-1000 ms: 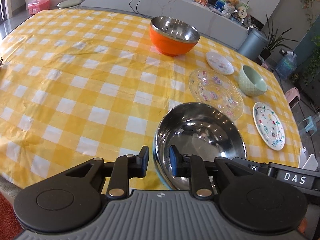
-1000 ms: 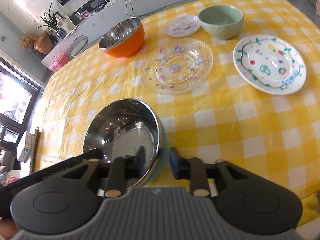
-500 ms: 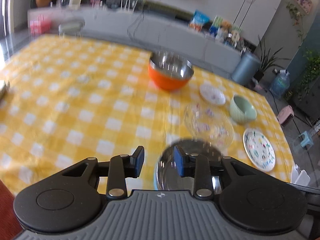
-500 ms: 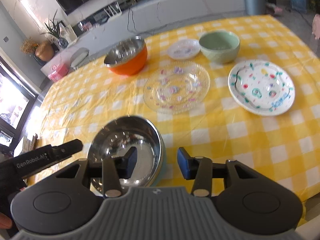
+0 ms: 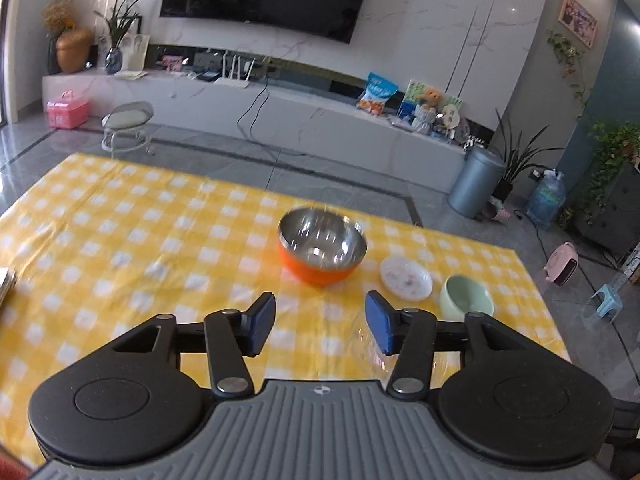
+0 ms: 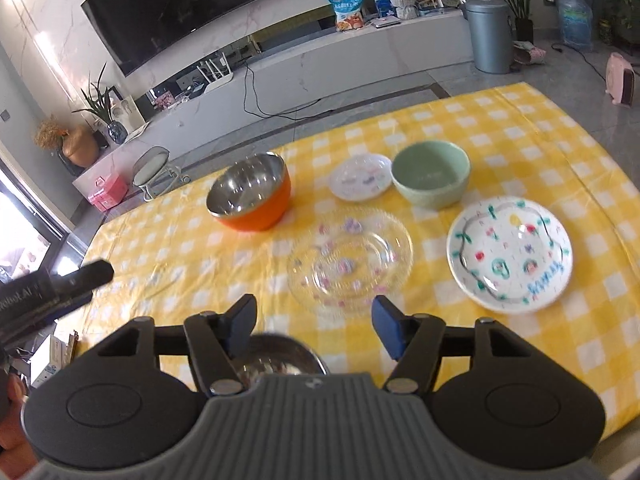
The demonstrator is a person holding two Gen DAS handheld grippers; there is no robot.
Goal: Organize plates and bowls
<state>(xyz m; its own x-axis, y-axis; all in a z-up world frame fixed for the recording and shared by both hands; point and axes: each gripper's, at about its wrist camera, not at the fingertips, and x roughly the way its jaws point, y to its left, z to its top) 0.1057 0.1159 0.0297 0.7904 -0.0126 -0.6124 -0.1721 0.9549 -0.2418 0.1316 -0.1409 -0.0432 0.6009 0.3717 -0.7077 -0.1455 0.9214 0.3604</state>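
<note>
My left gripper [image 5: 320,328] hangs above the yellow checked table [image 5: 120,240], jaws opening, nothing between them. Beyond it stand an orange bowl with a steel inside [image 5: 322,250], a small white plate [image 5: 406,278] and a green bowl [image 5: 466,298]. My right gripper [image 6: 314,330] is opening too, and empty. A steel bowl [image 6: 280,360] on the table shows just under its fingers, mostly hidden by the gripper body. Ahead lie a clear glass plate [image 6: 350,258], a painted white plate [image 6: 510,254], the green bowl [image 6: 430,174], the small plate [image 6: 360,176] and the orange bowl [image 6: 250,192].
The left gripper's dark body [image 6: 56,284] juts in at the left of the right wrist view. Past the table's far edge are a floor, a small stool [image 5: 128,124], a grey bin [image 5: 476,182] and a long white cabinet [image 5: 280,116] under a wall screen.
Both grippers let go of the steel bowl's rim, opened wide and rose, tilting up toward the room. The bowl stays on the table near its front edge.
</note>
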